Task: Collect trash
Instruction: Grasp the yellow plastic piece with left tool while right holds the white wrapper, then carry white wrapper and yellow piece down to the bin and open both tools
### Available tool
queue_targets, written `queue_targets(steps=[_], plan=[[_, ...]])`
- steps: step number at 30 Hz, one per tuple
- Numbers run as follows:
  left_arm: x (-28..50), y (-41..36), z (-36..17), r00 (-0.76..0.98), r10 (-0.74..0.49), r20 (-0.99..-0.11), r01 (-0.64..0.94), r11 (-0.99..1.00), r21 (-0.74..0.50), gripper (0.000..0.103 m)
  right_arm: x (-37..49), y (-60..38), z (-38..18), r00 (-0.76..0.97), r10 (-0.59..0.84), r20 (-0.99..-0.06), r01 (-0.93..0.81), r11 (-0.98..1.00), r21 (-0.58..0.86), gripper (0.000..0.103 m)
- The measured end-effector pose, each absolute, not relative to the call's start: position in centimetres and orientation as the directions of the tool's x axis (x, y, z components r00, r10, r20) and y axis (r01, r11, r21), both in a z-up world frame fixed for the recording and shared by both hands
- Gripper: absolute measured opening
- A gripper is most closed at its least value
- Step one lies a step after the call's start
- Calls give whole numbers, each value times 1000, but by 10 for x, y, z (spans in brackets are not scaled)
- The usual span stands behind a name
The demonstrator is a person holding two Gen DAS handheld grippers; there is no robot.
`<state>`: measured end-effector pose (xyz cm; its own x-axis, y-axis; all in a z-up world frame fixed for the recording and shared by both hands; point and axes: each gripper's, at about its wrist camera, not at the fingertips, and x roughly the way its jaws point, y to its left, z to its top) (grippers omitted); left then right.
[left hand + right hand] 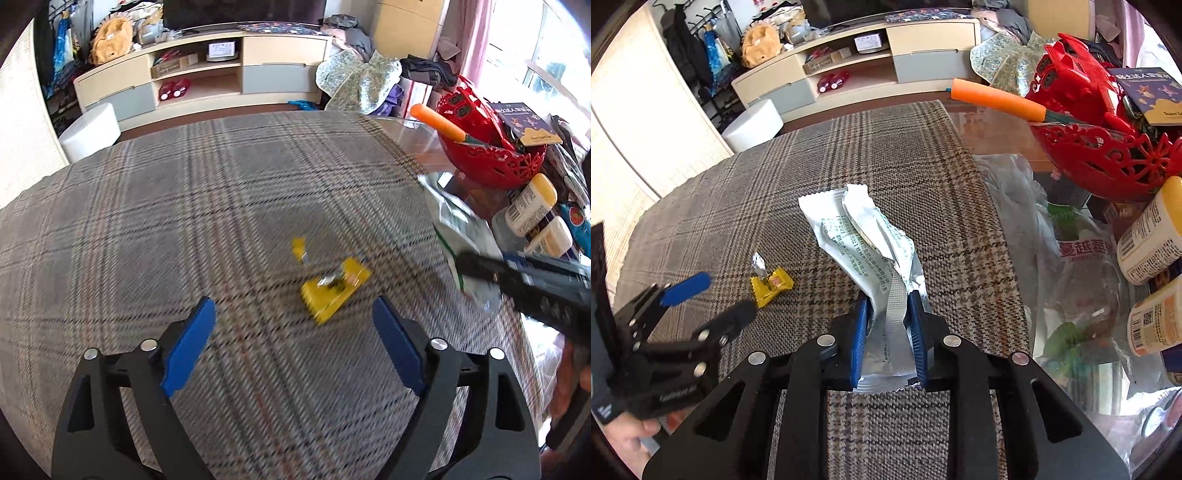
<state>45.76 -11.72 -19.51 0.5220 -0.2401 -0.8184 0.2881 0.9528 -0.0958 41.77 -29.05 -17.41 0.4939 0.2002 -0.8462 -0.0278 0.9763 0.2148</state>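
Note:
A torn yellow candy wrapper (pixel 334 291) lies on the plaid tablecloth (pixel 184 221), with a small torn-off piece (pixel 298 248) just beyond it. My left gripper (pixel 293 317) is open, just short of the wrapper, which sits ahead between its fingers. The wrapper also shows in the right wrist view (pixel 771 285), with the left gripper (pixel 713 295) beside it. My right gripper (pixel 888 306) is shut on a crumpled silver-white snack wrapper (pixel 864 236) and holds it over the cloth. The right gripper enters the left view (pixel 465 267) from the right, holding that wrapper (pixel 469 236).
A red openwork basket (pixel 1108 166) with an orange-handled tool (pixel 997 98) stands at the right. Near it are two pale bottles (pixel 1152 240), a clear plastic bag (pixel 1071 266) and bare glass tabletop (pixel 997 136). A TV cabinet (pixel 221 81) and white stool (pixel 90 127) stand beyond.

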Motion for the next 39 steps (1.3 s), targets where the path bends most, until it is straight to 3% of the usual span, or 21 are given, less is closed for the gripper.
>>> queue_targets(steps=[3,5,9,11,12,23,39], plan=[[468,-128,-200,517,-247,-820,295,950,-101,74,412,-294,-174,492,210,-845,-35,974,222,23],[473,-133,-205,501,-256,-827,302,947,-110,59,409,-295,-174,492,223,-842,-41,971,234,23],[475,-141,-211,506,-240,-828,315,946,-81,49,407,-296,-178,490,232,-840,-45,969,241,23],[476,-144,-211,509,-236,-828,317,946,-74,25,406,-297,-181,484,233,-843,-42,969,244,23],[478,-143,-211,510,-226,-830,311,948,-67,20,405,-297,-182,481,235,-844,-39,968,247,23],[438,-130,-188,499,-235,-834,339,939,-61,13,370,-285,-181,457,246,-855,-38,966,258,23],[241,-79,-144,499,-305,-811,313,936,-160,13,203,-244,-146,492,272,-827,-59,958,279,23]])
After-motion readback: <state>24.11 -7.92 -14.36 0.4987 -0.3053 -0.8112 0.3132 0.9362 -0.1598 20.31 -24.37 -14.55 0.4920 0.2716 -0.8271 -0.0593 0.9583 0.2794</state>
